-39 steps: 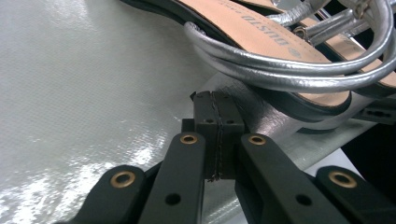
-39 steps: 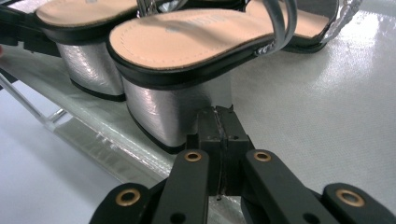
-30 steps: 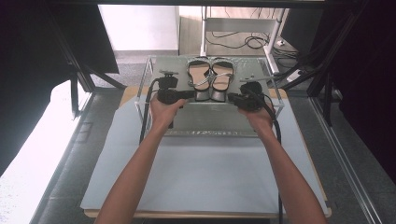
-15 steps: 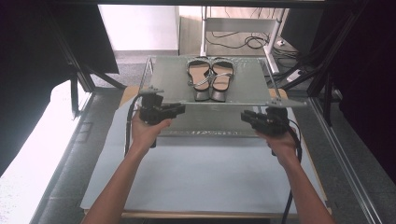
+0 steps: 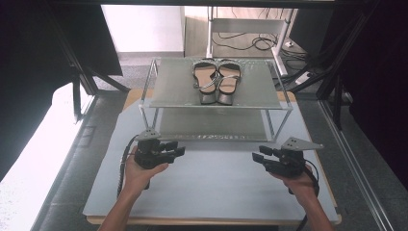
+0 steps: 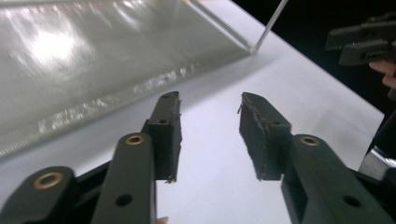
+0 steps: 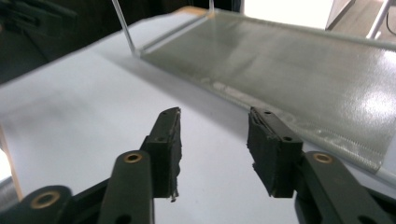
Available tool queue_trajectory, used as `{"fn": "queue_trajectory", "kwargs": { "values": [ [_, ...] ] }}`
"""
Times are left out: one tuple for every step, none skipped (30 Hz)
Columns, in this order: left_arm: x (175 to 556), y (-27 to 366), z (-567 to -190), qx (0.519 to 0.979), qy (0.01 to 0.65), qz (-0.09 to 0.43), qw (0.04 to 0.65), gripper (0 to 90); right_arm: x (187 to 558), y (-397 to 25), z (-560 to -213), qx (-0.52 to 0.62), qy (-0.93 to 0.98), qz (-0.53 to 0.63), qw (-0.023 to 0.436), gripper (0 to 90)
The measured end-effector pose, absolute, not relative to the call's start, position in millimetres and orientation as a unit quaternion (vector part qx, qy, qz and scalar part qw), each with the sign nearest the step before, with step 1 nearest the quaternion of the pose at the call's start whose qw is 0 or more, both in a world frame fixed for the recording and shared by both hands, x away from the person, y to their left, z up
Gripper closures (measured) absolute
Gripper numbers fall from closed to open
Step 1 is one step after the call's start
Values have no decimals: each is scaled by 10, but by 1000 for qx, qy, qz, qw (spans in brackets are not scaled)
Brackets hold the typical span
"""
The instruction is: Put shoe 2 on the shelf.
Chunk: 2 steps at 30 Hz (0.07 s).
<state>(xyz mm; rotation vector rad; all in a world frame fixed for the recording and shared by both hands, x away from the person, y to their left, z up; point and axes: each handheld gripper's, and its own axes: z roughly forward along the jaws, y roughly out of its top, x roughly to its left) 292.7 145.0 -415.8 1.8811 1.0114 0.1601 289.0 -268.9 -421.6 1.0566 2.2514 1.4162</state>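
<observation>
A pair of flat strappy sandals lies side by side on the top mesh tier of a thin metal-framed rack. On the smooth pale tabletop in front, the left tool and right tool hover, both with jaws apart, holding nothing.

Lower shelf of rack: rear half hidden under top shelf. Sandals: strap detail too small to read. Text strip on the lower shelf's front edge: illegible. Left gripper view: shelf fabric blown out by glare, cut at top/left edges. Right gripper view: other gripper dark, blurred, cut at the top-left corner. Forearms cut by bottom edge in high view.
</observation>
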Motion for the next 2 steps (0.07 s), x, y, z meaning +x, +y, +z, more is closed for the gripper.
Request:
{"fn": "queue_trajectory", "kwargs": {
  "values": [
    [2915, 1457, -4180, 769, 418, 65, 479, 536, 2898, -2680, -4214, 367, 780, 487, 138, 508],
    [2895, 1468, -4209, 768, 419, 63, 480, 507, 2900, -2678, -4210, 368, 779, 489, 137, 494]
  ]
}}
